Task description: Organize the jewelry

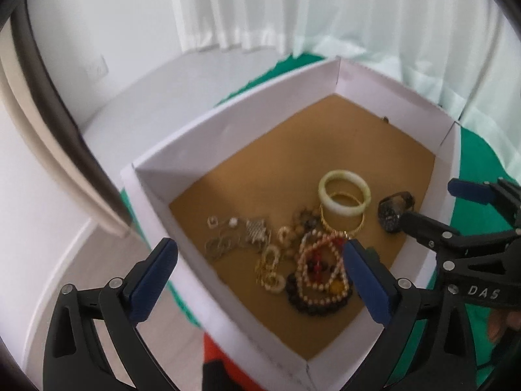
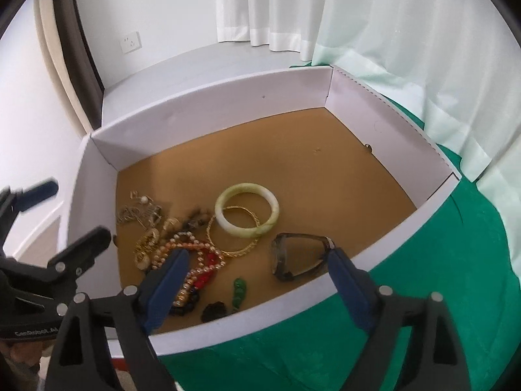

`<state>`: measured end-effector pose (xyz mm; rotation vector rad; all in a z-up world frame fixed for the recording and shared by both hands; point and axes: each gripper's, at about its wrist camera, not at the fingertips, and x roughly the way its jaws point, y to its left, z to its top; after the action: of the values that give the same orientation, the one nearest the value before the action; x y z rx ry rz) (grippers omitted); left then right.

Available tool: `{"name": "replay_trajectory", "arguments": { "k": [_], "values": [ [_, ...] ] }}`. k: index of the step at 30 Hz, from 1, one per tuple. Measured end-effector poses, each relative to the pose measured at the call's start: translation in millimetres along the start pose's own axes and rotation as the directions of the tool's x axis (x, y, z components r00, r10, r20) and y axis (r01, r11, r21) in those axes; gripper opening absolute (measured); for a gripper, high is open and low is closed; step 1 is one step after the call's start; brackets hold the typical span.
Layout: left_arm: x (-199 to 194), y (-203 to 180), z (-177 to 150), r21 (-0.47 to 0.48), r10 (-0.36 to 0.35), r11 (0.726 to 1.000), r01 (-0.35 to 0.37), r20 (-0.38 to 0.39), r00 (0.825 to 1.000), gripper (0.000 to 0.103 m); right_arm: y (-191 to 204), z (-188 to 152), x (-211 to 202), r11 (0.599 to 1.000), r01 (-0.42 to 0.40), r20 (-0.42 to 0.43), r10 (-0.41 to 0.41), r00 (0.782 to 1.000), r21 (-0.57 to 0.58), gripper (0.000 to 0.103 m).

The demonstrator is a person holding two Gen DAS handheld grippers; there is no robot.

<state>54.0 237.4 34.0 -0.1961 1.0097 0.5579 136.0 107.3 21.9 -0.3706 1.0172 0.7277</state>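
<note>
A white box (image 1: 228, 120) (image 2: 211, 110) with a brown floor holds a heap of jewelry. A pale jade bangle (image 1: 344, 193) (image 2: 246, 209) lies on thin gold bangles (image 1: 342, 224) (image 2: 232, 242). A pearl and red bead necklace (image 1: 320, 260) (image 2: 202, 260), silver chains (image 1: 237, 234) (image 2: 140, 211), a dark watch (image 1: 395, 210) (image 2: 301, 255) and a green pendant (image 2: 239, 288) lie around it. My left gripper (image 1: 260, 280) is open above the box's near corner. My right gripper (image 2: 257, 280) is open above the box's near wall, over the watch and necklace. Both are empty.
The box sits on a green cloth (image 2: 423, 277) (image 1: 478, 150). White curtains (image 2: 358, 16) hang behind. A white wall with a socket (image 2: 130, 42) and a dark door frame (image 1: 49, 97) stand at the left. Each gripper shows in the other's view, the right one (image 1: 456, 215) and the left one (image 2: 58, 221).
</note>
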Motion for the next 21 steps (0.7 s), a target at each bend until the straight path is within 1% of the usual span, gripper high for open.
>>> {"name": "replay_trajectory", "arguments": {
  "k": [1,3,8,13,21],
  "values": [
    [-2.7,2.5,1.6,-0.011,-0.001,1.000,0.001,-0.004,1.000,0.101,2.2,2.2,-1.3,1.000,-0.003,-0.004,0.003,1.000,0.002,0.089],
    [-7.8,6.2,3.7,-0.028,0.006,1.000,-0.007,-0.007,1.000,0.101,7.6,6.5,-5.3,1.000,0.017,-0.011,-0.017,1.000,-0.004,0.089],
    [-18.3,18.6,7.4,-0.083,-0.011,0.997,0.010,-0.012,1.000,0.101,18.8,8.1,-17.7,0.998,0.059,-0.019,-0.059,0.998,-0.031,0.089],
    [-17.6,22.9,10.2,-0.095,-0.014,0.995,0.013,-0.016,1.000,0.101,20.9,7.6,-21.2,0.997,0.067,-0.039,-0.068,0.997,-0.032,0.089],
    [-10.0,25.8,9.9,-0.109,-0.012,0.994,0.008,-0.039,0.999,0.101,23.1,6.4,-18.3,0.996,0.079,-0.045,-0.080,0.996,-0.033,0.089]
  ]
}}
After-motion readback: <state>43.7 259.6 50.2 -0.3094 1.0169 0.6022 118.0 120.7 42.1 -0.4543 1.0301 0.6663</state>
